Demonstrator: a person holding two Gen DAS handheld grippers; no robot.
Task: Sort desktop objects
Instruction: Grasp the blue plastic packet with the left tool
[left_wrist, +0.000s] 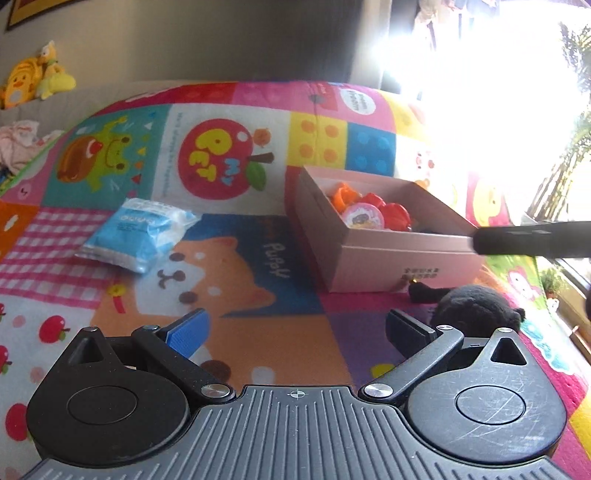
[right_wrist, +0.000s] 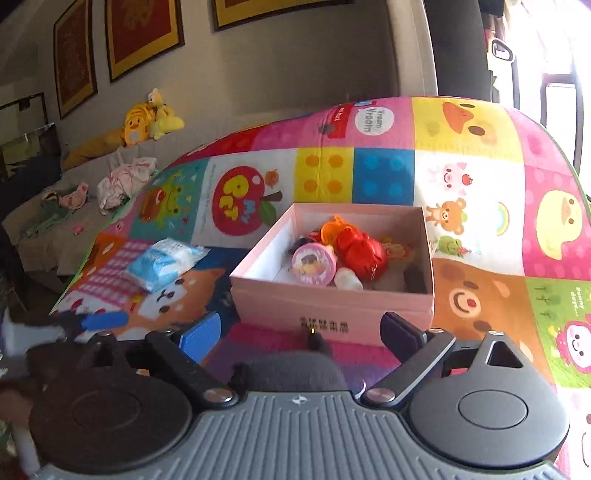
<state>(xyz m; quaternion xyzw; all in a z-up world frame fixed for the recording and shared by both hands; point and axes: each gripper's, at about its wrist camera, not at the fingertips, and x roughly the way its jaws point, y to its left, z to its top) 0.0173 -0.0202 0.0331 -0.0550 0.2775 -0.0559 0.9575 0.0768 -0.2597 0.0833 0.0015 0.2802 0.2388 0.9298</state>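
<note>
Your right gripper (right_wrist: 299, 332) is spread wide over the black plush toy (right_wrist: 291, 369), which lies on the mat just before the pink box (right_wrist: 332, 306). Lower, pinch, then lift it in. Your left gripper (left_wrist: 297, 326) is spread and empty; the blue packet (left_wrist: 136, 236) awaits sorting.

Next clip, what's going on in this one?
A person with two handheld grippers is sorting toys on a colourful play mat into a pink box. The box already holds several small toys. The right gripper is open just above a black plush toy in front of the box. The left gripper is open and holds nothing. A blue-and-white packet lies on the mat left of the box.
</note>
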